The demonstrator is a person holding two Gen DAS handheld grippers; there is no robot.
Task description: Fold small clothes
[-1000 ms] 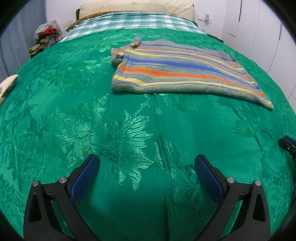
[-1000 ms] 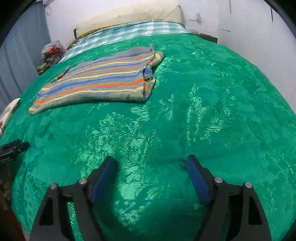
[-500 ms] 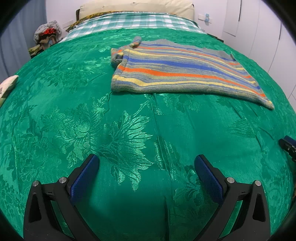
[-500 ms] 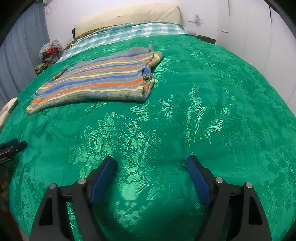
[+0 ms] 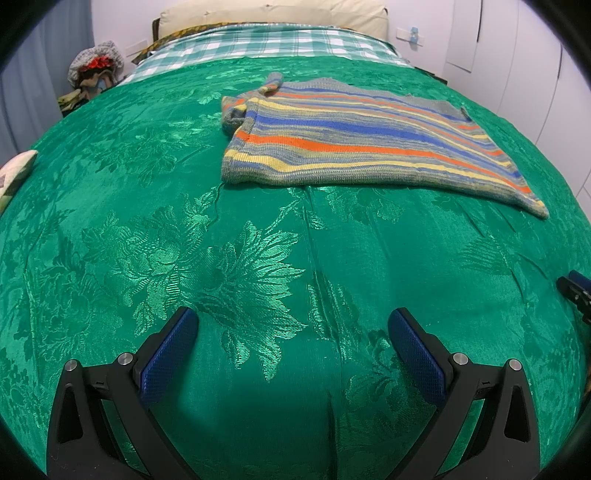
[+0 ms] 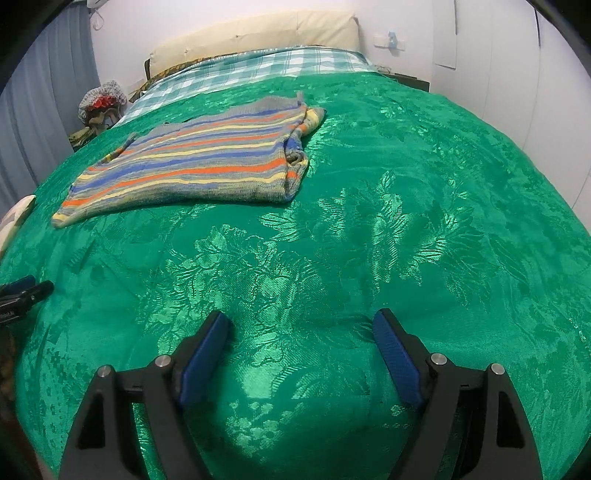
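A small knitted sweater (image 5: 354, 140) with grey, blue, orange and yellow stripes lies folded flat on the green floral bedspread (image 5: 258, 266), well beyond both grippers. In the right wrist view the same sweater (image 6: 192, 166) sits at the upper left, with its sleeves tucked at the right end. My left gripper (image 5: 293, 325) hovers open over bare bedspread, with nothing between its blue pads. My right gripper (image 6: 301, 325) is open too, over bare green cloth (image 6: 406, 221). Each gripper's tip shows at the edge of the other's view.
A checked blanket (image 5: 266, 40) and a cream pillow (image 5: 273, 14) lie at the head of the bed. A pile of clothes (image 5: 92, 74) sits at the far left beside a curtain. White wardrobe doors (image 5: 535, 55) stand along the right. A pale cloth (image 5: 14, 173) lies at the left edge.
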